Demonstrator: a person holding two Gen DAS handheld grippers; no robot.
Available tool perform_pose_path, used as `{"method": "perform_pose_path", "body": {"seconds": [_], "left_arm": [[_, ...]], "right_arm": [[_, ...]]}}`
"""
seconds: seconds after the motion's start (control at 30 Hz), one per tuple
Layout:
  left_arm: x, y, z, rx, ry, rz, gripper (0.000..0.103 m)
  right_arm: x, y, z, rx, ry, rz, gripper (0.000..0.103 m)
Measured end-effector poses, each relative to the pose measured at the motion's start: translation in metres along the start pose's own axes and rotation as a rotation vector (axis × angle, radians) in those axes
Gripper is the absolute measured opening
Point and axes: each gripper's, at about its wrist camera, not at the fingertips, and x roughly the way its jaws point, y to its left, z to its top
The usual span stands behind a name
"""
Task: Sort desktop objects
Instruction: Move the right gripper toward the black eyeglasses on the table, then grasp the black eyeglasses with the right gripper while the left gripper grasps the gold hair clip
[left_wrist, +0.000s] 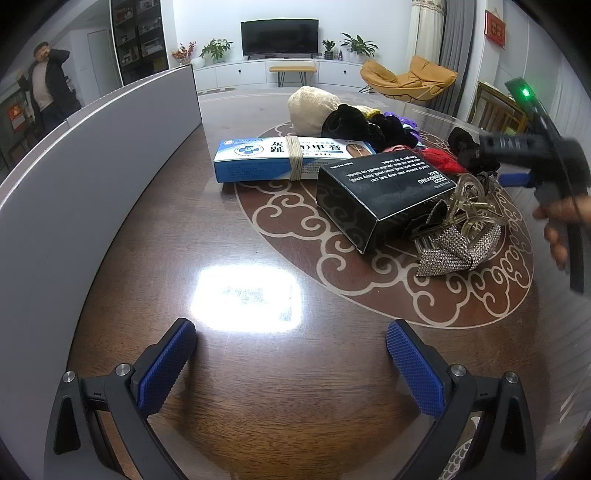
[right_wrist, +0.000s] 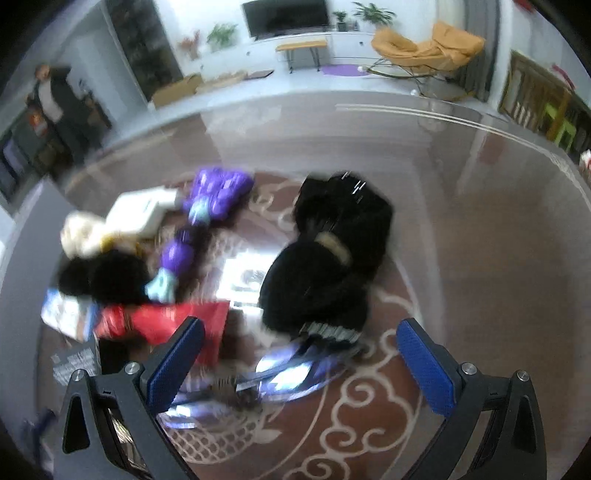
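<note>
The black fluffy hair tie (right_wrist: 325, 258) lies straight ahead of your right gripper (right_wrist: 301, 360), long axis running away toward the table's far edge; both grippers are spread wide, the left gripper (left_wrist: 291, 354) farther off.

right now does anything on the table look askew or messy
Yes. The black box sits skewed, one end propped on the blue box and hair clips jammed against its other end. Behind it, scrunchies and a cream cloth lie in an unsorted heap. Nothing looks spilled or broken.
</note>
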Motion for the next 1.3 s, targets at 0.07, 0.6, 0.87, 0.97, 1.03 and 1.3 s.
{"method": "perform_pose_path", "body": {"seconds": [0.07,0.6,0.87,0.97,1.03,1.3], "left_arm": [[0.0,0.0,0.0,0.0,0.0,0.0,0.103],[0.0,0.0,0.0,0.003,0.0,-0.001,0.103],[0.0,0.0,0.0,0.004,0.0,-0.003,0.103],[-0.002,0.003,0.0,-0.014,-0.007,-0.016,0.103],[-0.009,0.012,0.0,-0.065,-0.034,-0.038,0.103],[-0.041,0.034,-0.004,-0.209,-0.157,-0.201,0.103]], "right_arm": [[-0.005,0.003,-0.015,-0.031,-0.02,-0.022,0.103],[-0.043,0.018,-0.082,-0.27,-0.093,0.043,0.103],[-0.031,0.057,-0.073,-0.313,-0.109,0.11,0.066],[-0.043,0.086,-0.091,-0.41,-0.101,0.168,0.061],[-0.052,0.101,-0.106,-0.46,-0.085,0.223,0.06],[-0.083,0.111,-0.159,-0.499,-0.074,0.265,0.059]]}}
